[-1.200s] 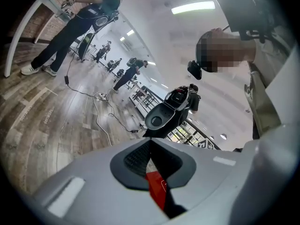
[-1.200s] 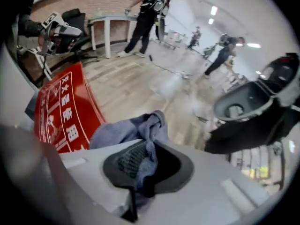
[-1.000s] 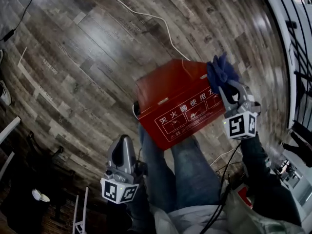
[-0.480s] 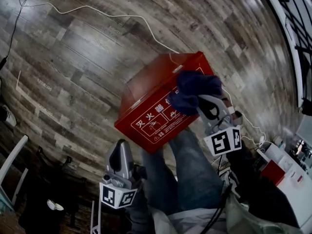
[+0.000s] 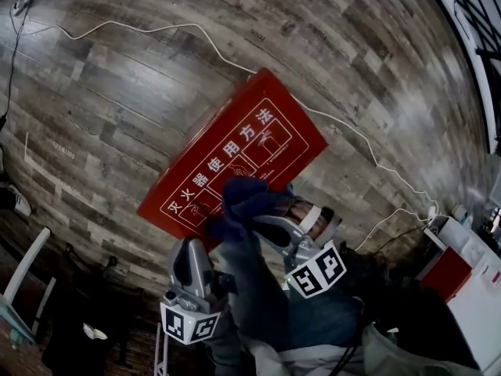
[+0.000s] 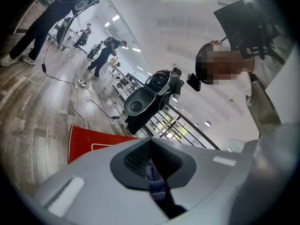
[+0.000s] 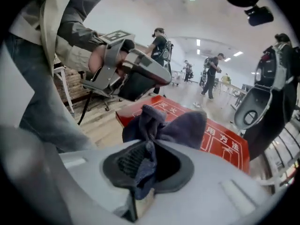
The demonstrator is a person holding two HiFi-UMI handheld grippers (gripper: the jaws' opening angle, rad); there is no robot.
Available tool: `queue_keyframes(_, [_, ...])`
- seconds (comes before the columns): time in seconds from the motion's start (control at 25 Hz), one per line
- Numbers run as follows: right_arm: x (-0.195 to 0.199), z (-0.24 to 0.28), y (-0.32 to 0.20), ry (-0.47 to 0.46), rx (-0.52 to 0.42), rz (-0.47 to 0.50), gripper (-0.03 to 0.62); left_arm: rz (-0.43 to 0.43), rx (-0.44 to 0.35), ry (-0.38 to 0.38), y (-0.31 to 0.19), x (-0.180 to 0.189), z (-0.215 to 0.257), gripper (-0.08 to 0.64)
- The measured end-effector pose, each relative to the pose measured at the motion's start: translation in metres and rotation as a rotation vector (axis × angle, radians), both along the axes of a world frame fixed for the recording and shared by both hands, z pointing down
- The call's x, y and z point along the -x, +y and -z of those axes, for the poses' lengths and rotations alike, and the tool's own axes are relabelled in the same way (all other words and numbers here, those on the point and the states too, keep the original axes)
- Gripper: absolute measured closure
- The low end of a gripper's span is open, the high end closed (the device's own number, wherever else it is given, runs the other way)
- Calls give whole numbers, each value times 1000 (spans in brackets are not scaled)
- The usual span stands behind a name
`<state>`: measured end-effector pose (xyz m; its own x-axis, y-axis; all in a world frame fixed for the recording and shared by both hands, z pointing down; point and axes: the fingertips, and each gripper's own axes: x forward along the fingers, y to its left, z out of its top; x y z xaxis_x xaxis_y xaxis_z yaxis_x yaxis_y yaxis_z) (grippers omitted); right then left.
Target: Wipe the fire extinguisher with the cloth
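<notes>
The red fire extinguisher box with white print stands on the wooden floor, in the middle of the head view. My right gripper is shut on a dark blue cloth, which sits at the box's near edge. In the right gripper view the cloth bunches out of the jaws in front of the box's printed face. My left gripper hangs just below the box, beside the right one, jaws together and holding nothing. Its own view shows the box at the left.
A white cable runs across the floor beyond the box and past its right side. A black scooter stands by a railing. People stand far off in the hall. An office chair is behind the left gripper. White and red units stand at the right.
My right gripper has carried the cloth from the box's far right corner across its printed face to the near edge. The head view has swung, and the left gripper has stayed low beside the legs.
</notes>
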<state>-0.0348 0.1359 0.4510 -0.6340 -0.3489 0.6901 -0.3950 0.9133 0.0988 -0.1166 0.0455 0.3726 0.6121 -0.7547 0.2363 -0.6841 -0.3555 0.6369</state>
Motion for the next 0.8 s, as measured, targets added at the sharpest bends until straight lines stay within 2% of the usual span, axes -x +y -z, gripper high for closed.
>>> queue_keyframes(0.08, [-13,-1,-2,-32,-25,-16,549,1,6,-1,9,-12,-3,555])
queue_keyframes(0.16, [-45,-6,-5,-18,-50,-67,549,-6,14,-17,17,-23,-7,555])
queue_keyframes(0.32, [-123,-28,-17,66,-36,-269,549,1,27,-34,30,-36,-15,555])
queue_keyframes(0.4, [-147,-43,-23,92,-10,-357,549,5,37,-32,38,-41,-17,555])
queue_keyframes(0.48, [-148,-55,-28,85,-8,-384,549,2,45,-34,47,-46,-20,555])
queue_keyframes(0.56, [-137,-67,-29,73,-19,-372,549,3,52,-33,55,-49,-23,555])
queue_keyframes(0.68, [-106,-86,-25,80,-22,-319,549,20,70,-23,70,-48,-32,555])
queue_keyframes(0.8, [-71,-99,-13,42,14,-293,549,49,95,-8,93,-43,-44,555])
